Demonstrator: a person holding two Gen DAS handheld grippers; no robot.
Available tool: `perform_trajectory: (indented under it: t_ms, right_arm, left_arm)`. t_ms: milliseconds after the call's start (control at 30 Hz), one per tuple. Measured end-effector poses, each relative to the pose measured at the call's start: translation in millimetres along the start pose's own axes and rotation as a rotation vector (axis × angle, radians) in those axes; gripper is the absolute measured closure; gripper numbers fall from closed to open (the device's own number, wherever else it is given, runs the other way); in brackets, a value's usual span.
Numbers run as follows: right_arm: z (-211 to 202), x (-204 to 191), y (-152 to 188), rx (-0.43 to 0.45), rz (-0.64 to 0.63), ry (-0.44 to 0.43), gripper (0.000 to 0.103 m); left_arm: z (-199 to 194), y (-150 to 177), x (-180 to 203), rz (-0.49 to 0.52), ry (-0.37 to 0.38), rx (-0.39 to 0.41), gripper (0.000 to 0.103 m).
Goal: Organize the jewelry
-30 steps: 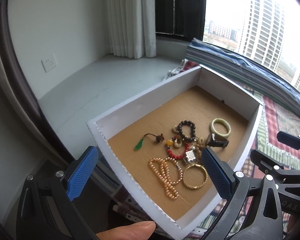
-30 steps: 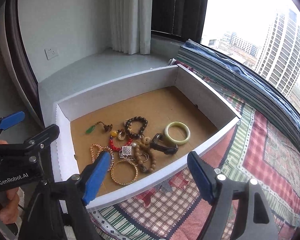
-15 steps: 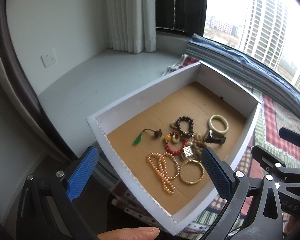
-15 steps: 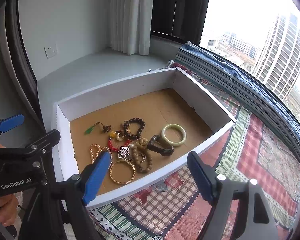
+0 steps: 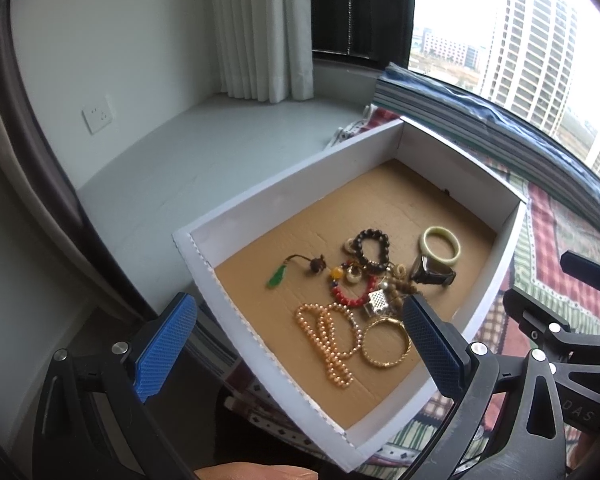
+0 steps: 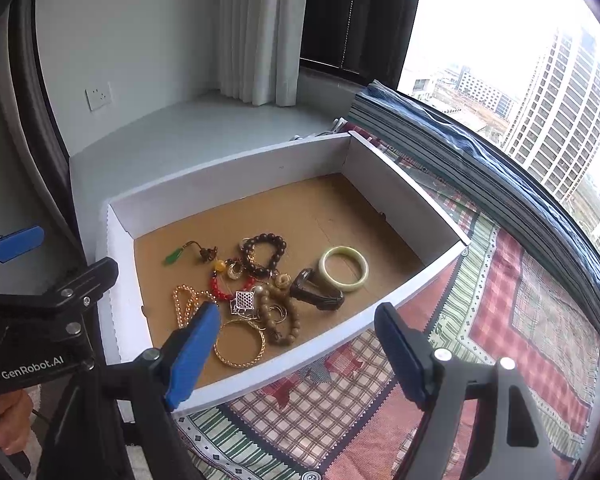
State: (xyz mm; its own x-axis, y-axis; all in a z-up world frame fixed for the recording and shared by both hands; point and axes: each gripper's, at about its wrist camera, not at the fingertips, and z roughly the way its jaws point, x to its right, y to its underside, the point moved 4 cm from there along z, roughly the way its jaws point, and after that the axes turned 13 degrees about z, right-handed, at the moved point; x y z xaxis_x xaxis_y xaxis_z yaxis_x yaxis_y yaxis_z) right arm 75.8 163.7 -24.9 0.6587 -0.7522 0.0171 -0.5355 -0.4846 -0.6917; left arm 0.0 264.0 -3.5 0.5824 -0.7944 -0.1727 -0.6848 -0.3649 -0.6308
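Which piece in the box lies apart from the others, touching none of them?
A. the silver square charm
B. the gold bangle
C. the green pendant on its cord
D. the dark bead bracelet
C: the green pendant lies alone toward the left of the box, with bare cardboard between its cord and the pile, while the other three pieces sit in the tangled pile.

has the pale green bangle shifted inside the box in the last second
No. The pale green bangle still lies right beside the dark watch, near the box's right wall; only the cameras drifted.
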Motion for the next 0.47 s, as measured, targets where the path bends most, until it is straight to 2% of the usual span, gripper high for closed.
perform_trajectory:
  t_ms: [467]
  right_arm:
    - [8.3, 2.6, 1.8, -0.013, 0.006, 0.011, 0.022]
  left_arm:
    - [3.8, 0.7, 0.3, -0.014, 0.005, 0.012, 0.001]
